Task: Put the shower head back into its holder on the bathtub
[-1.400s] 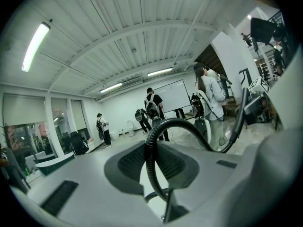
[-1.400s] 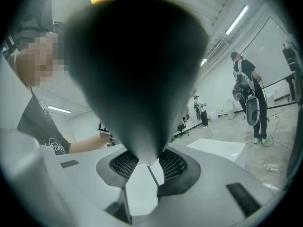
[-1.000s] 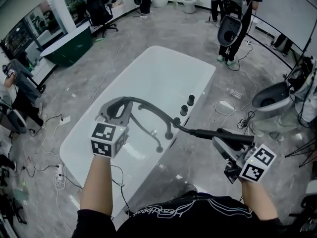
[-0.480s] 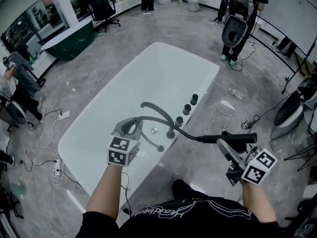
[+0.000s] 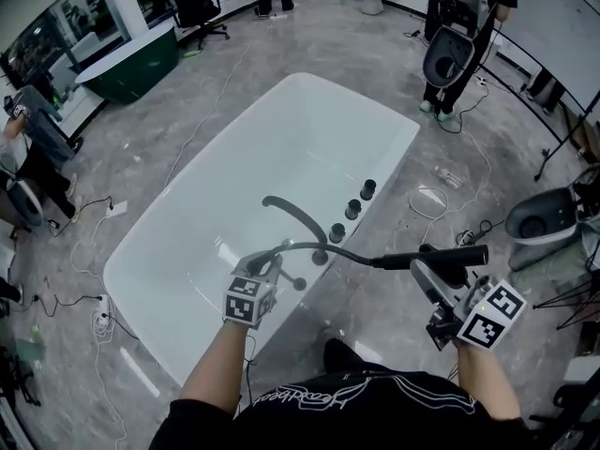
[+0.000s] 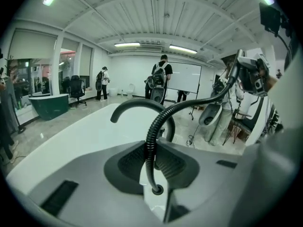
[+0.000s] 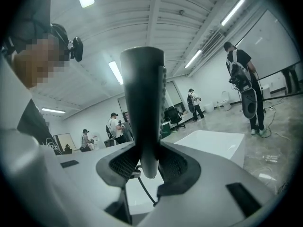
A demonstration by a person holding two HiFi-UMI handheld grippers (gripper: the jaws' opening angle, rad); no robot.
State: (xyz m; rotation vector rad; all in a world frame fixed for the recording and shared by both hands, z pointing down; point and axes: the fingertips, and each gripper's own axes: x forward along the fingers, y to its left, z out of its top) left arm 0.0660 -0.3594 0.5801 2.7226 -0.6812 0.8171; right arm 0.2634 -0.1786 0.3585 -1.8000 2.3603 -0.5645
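Note:
The white bathtub [image 5: 187,242] has a dark curved spout [image 5: 295,216] and three dark knobs [image 5: 352,209] on its right rim. My left gripper [image 5: 272,259] is low over that rim near the spout and shut on the black ribbed hose [image 5: 323,246]. In the left gripper view the hose [image 6: 158,122] runs up between the pads of that gripper [image 6: 151,167]. From there the hose leads to the dark shower head [image 5: 450,257]. My right gripper [image 5: 429,272] holds it beside the tub. Its handle [image 7: 142,103] stands clamped in the right gripper [image 7: 142,167].
People stand at the far end of the room [image 5: 455,54] with bowl-shaped fixtures on stands. A toilet bowl on a stand [image 5: 539,223] is at the right. Cables [image 5: 441,200] lie on the grey floor. A green tub [image 5: 131,68] sits far left.
My left gripper has dropped with the hose from above the tub down to the rim by the spout. The right gripper with the shower head has barely shifted.

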